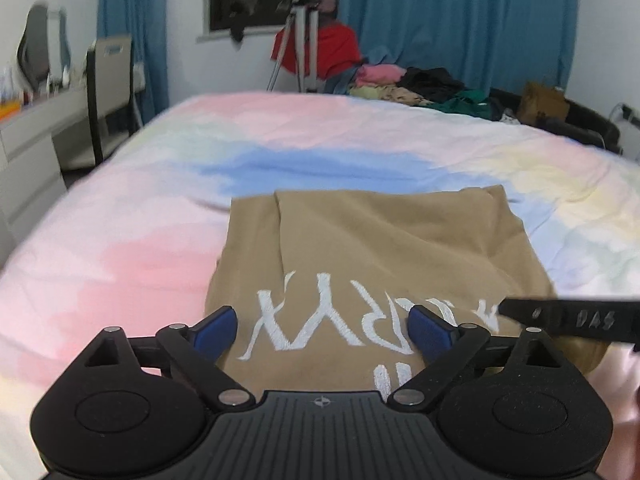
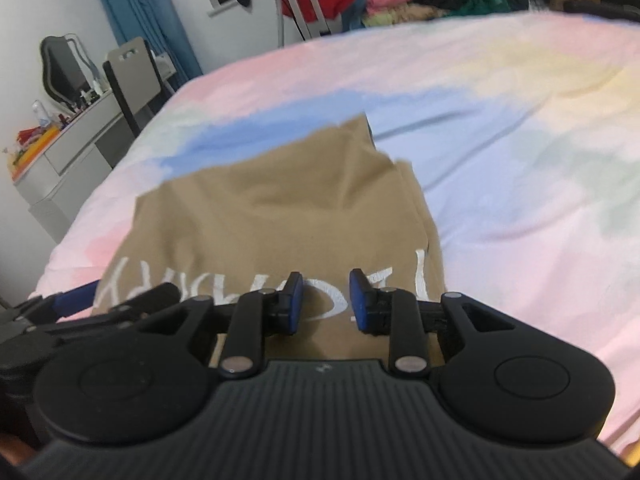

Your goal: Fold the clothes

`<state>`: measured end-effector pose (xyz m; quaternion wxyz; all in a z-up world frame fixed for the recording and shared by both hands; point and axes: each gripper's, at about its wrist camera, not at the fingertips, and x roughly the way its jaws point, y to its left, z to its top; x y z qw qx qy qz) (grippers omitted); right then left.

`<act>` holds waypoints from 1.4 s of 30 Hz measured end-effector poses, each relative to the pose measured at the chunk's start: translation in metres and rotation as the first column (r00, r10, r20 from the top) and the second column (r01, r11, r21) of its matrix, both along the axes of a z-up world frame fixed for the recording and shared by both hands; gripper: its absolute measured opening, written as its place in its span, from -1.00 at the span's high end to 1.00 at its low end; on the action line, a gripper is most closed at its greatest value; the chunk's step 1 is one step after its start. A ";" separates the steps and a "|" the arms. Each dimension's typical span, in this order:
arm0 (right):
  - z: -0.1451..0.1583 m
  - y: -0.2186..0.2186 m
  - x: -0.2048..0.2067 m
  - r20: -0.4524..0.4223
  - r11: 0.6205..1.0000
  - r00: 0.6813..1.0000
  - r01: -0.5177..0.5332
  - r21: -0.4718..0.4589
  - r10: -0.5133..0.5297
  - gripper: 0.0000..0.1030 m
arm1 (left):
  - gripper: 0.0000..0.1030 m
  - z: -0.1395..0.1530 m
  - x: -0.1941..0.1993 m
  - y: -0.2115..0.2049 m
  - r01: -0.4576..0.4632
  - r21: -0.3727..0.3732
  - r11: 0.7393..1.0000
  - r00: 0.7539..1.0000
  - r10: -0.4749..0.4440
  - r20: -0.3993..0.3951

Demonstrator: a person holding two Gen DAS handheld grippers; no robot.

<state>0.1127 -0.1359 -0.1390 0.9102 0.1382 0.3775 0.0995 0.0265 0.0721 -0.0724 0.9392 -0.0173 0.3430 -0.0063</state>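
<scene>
A tan garment (image 1: 372,248) with white embroidered letters lies partly folded on the pastel bed; it also shows in the right wrist view (image 2: 276,208). My left gripper (image 1: 322,330) is open, its blue pads wide apart just above the garment's near edge, holding nothing. My right gripper (image 2: 326,302) is open with a narrower gap, over the near right part of the lettering, and nothing is between its pads. One finger of the right gripper (image 1: 568,318) shows at the right of the left wrist view. The left gripper (image 2: 76,298) shows at the left of the right wrist view.
The bed (image 1: 120,220) has a pink, blue and yellow cover. A pile of clothes (image 1: 408,84) lies at its far edge, with a tripod (image 1: 300,36) and red cloth behind. A grey dresser (image 1: 24,152) and chair (image 1: 112,80) stand at the left.
</scene>
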 end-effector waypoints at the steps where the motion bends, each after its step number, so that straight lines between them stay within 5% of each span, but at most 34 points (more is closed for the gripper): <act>1: 0.000 -0.001 0.000 0.000 1.000 1.000 0.001 0.005 -0.001 0.45 | -0.82 0.000 -0.001 0.003 -0.004 -0.015 1.000 1.000 0.004 -0.006; 13: -0.002 -0.007 0.000 -0.021 0.998 1.000 0.021 0.062 -0.019 0.45 | -0.84 0.036 -0.058 0.025 0.044 -0.276 0.960 0.999 -0.040 0.021; 17: -0.002 -0.008 0.000 -0.023 0.997 0.999 0.028 0.073 -0.027 0.45 | -0.84 0.022 -0.057 0.039 0.021 -0.479 0.877 0.994 -0.068 -0.081; 22: -0.002 -0.006 -0.001 -0.022 0.997 0.999 0.030 0.065 -0.029 0.45 | -0.80 -0.014 -0.036 0.047 -0.085 -0.611 0.787 0.967 -0.083 -0.241; 25: -0.003 -0.006 -0.001 -0.020 0.997 0.999 0.032 0.064 -0.031 0.45 | -0.75 -0.033 -0.024 0.054 -0.196 -0.650 0.734 0.951 -0.018 -0.308; 30: -0.003 -0.006 -0.001 -0.016 0.998 0.999 0.035 0.061 -0.034 0.46 | -0.60 -0.039 -0.012 0.067 -0.287 -0.684 0.670 0.950 0.110 -0.291; 34: -0.004 -0.006 -0.001 -0.016 0.997 0.999 0.042 0.064 -0.041 0.46 | -0.42 -0.035 -0.019 0.075 -0.254 -0.743 0.620 0.967 0.139 -0.215; 37: -0.004 -0.007 -0.001 -0.020 0.996 0.999 0.051 0.075 -0.049 0.46 | -0.43 -0.034 -0.022 0.076 -0.234 -0.761 0.605 0.972 0.139 -0.188; 42: -0.004 -0.008 -0.001 -0.023 0.995 0.999 0.051 0.083 -0.050 0.46 | -0.50 -0.049 -0.006 0.067 -0.280 -0.712 0.644 0.955 0.112 -0.275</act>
